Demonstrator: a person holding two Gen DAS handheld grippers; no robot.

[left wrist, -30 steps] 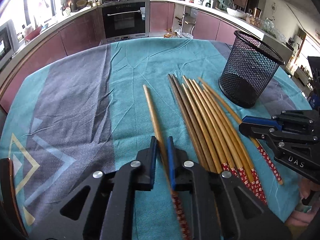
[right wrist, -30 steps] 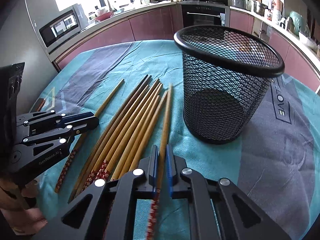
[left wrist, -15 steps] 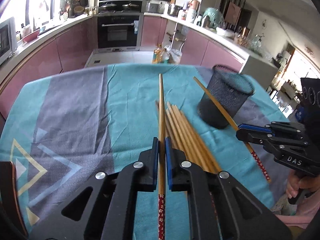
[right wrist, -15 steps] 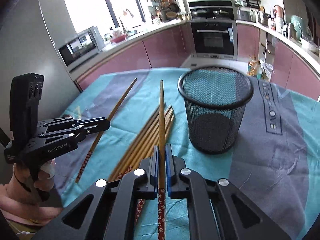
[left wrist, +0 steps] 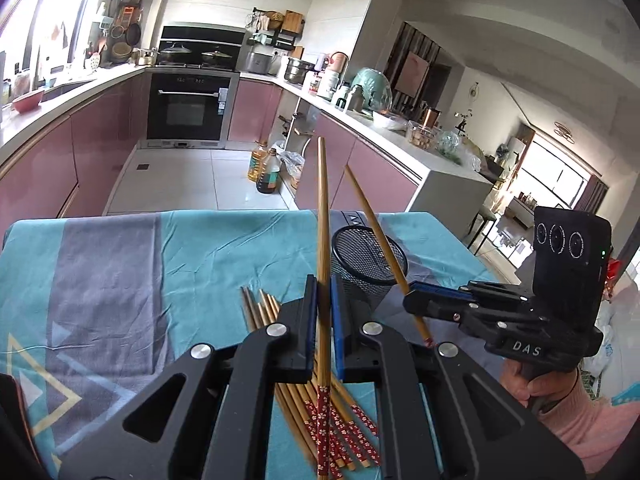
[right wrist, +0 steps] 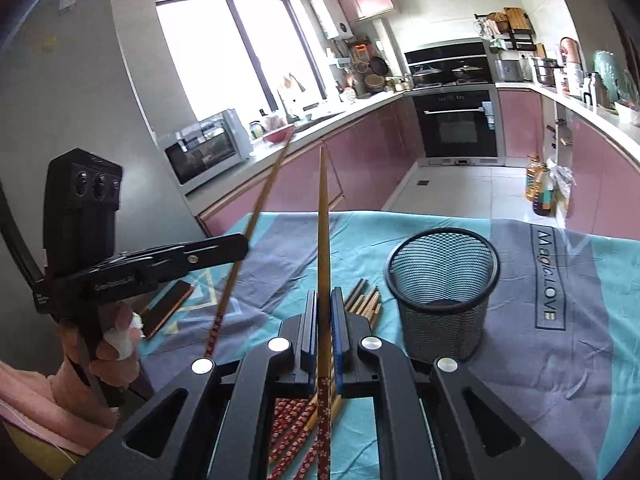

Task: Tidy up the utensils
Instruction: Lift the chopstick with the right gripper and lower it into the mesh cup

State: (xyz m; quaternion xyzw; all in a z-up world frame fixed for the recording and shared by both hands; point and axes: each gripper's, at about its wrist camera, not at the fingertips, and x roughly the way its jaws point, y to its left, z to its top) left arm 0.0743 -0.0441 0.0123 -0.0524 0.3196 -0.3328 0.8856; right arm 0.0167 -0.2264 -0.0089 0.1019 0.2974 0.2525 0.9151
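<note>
Left claw (left wrist: 323, 292) clamping chopstick (left wrist: 322, 216), mesh cup (right wrist: 443, 280) empty

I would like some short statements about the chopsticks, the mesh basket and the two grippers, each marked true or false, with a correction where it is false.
1. The left gripper is shut on a long wooden chopstick with a red flowered handle. True.
2. The right gripper is open and holds nothing. False: it is shut on a second wooden chopstick.
3. The black wire-mesh basket stands upright on the teal and grey tablecloth. True.
4. Several chopsticks already stand in the basket. False: none shows inside it.
5. A bundle of chopsticks lies on the cloth. True.
</note>
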